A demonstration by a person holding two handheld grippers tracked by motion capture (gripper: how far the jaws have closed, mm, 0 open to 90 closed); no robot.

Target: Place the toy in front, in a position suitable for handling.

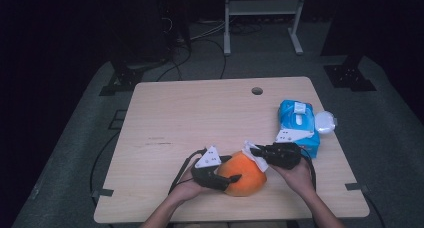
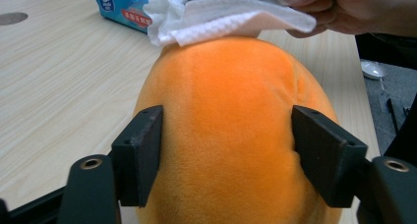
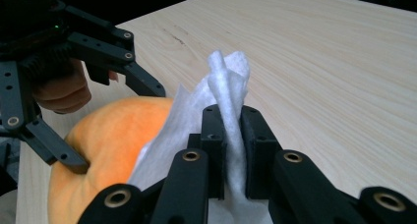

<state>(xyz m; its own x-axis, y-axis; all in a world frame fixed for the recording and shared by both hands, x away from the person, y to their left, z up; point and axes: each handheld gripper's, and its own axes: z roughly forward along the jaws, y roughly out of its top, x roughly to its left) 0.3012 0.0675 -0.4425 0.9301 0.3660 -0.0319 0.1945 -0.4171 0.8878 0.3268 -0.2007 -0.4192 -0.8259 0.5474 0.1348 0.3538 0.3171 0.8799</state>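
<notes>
1. the left gripper [image 1: 231,180] has its jaws set against both sides of the orange plush toy [image 1: 243,174], gripping it – the toy sits on the table [image 1: 200,118] near the front edge.
2. the right gripper [image 3: 230,135] is pinched almost closed on a white wipe [image 3: 223,94], which lies on the toy's top.
3. a blue wipes pack [image 1: 298,122] lies farther back on the right.

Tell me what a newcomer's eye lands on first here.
The bright orange plush toy at the table's near edge, clamped between the left gripper's jaws. Next, the white wipe pinched in the right gripper and draped over the toy's top. Then the blue wipes pack at the table's right edge.
</notes>
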